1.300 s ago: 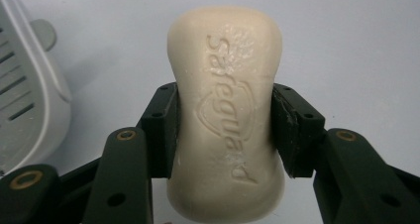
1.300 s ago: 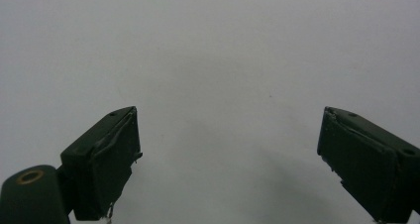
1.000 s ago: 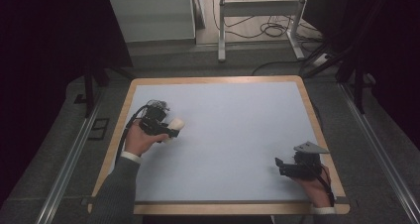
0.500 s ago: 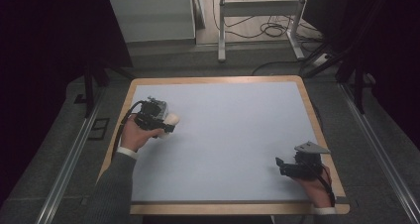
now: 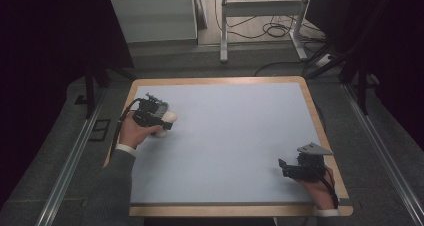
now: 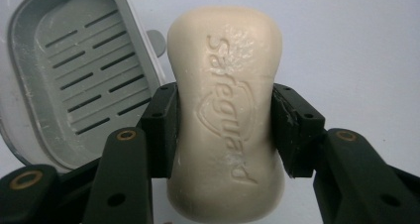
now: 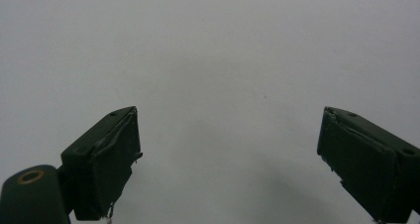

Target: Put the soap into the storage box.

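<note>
Since the earlier frame we note that the left gripper (image 5: 167,121) has travelled toward the far left corner of the tabletop (image 5: 235,136), carrying the soap (image 6: 225,120) with it; the right gripper (image 5: 286,168) has kept its place near the front right corner.

We find the left fingers (image 6: 161,130) clamped on the soap, one pad on each long side at its middle. The bar is cream, embossed with lettering, and stands lengthwise between the pads with both ends projecting. In the high view it shows as a pale lump (image 5: 170,118) at the gripper's tip, near the tabletop's left edge.

The dish (image 6: 74,80) lies just beside the soap, to its left in the left gripper view. It is a grey tray with slotted drain ribs inside a clear rim. We see nothing in it but faint white residue. Whether the soap touches its rim we cannot tell.

The right fingers (image 7: 106,159) stand wide apart with nothing between them, over bare surface.

The tabletop is pale blue-grey with a wooden border. Beyond it we record a grey floor, a white cabinet (image 5: 152,16), a metal frame (image 5: 262,21) and loose cables (image 5: 272,31); the room's sides are dark.
</note>
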